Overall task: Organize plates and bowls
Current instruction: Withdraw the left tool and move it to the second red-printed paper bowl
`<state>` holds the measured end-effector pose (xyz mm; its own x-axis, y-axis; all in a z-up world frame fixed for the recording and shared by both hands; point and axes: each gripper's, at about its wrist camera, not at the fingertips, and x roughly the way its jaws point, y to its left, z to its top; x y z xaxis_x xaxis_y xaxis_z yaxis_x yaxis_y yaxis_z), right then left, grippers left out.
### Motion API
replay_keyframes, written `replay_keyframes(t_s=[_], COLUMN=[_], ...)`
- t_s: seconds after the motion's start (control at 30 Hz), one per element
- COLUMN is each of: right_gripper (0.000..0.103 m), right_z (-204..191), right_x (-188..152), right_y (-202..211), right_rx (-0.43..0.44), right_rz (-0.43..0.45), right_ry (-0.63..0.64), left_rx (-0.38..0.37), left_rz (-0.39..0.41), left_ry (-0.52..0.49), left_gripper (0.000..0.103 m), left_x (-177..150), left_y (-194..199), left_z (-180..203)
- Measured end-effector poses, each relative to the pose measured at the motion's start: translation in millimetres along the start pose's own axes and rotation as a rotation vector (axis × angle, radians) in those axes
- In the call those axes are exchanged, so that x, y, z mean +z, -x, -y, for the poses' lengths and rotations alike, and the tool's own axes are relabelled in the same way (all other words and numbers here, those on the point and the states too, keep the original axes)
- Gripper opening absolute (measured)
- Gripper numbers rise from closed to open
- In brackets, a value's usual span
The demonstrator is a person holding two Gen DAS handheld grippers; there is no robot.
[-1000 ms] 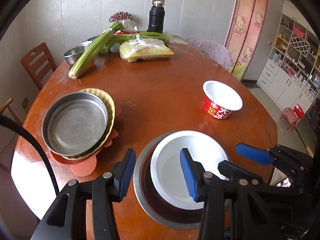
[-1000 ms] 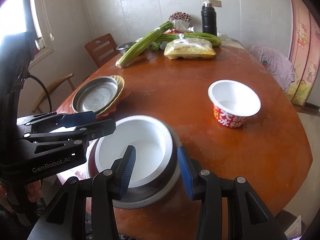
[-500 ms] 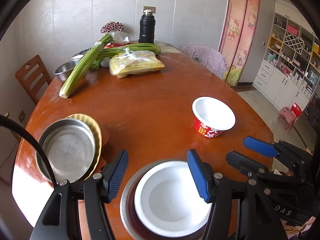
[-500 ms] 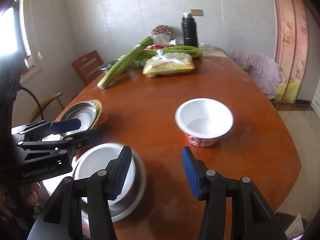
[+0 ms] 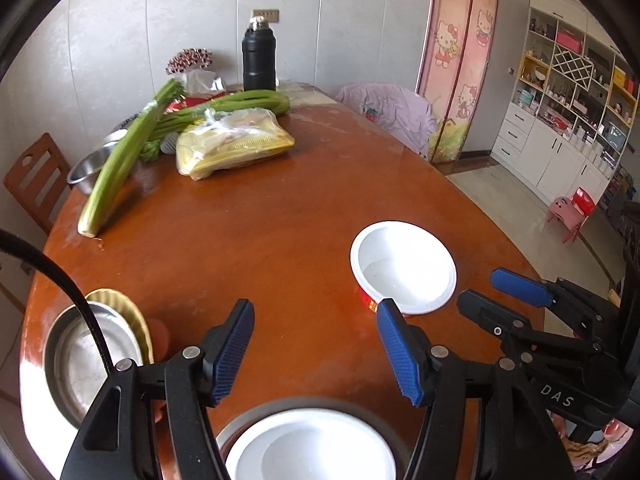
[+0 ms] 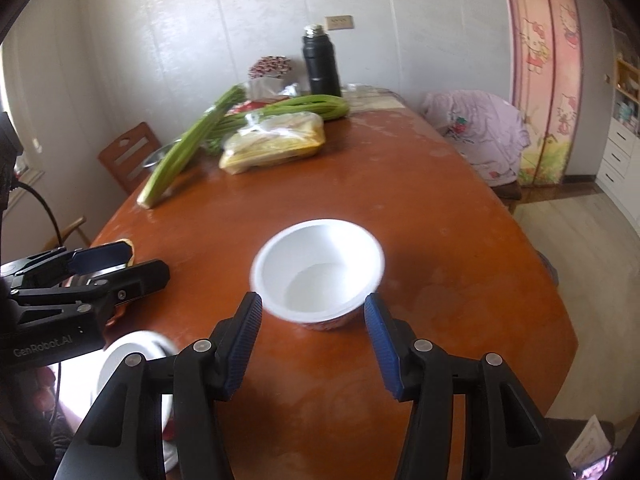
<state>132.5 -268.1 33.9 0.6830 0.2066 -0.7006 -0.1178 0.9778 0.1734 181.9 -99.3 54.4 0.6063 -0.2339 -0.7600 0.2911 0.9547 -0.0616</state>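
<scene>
My right gripper wide open, empty, lined up on the red-sided bowl, not touching. Left gripper open, empty, above the white bowl nested in the metal bowl. Risk: a pad clips the rim, light bowl skids toward the far celery.

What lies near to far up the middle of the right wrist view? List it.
right claw → red-and-white paper bowl → bagged yellow noodles → green stalks → black thermos
</scene>
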Motion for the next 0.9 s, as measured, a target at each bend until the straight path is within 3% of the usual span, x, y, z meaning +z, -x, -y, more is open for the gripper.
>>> replay_keyframes(t_s=[0.47,0.9], right_gripper=[0.055,0.055], right_z=[36.9,34.7], right_x=[18.3,15.3], right_y=[-43.0,-81.3], right_rx=[0.0,0.051], right_rz=[-0.09,-0.17], right_ry=[-0.039,-0.009], left_rx=[-0.004,0.001], left_rz=[-0.101,-0.185], left_ry=[-0.016,-0.01], left_gripper=[0.063,0.063], left_x=[30.1,32.5], left_y=[-51.6,-83.8], left_z=[22.5,29.0])
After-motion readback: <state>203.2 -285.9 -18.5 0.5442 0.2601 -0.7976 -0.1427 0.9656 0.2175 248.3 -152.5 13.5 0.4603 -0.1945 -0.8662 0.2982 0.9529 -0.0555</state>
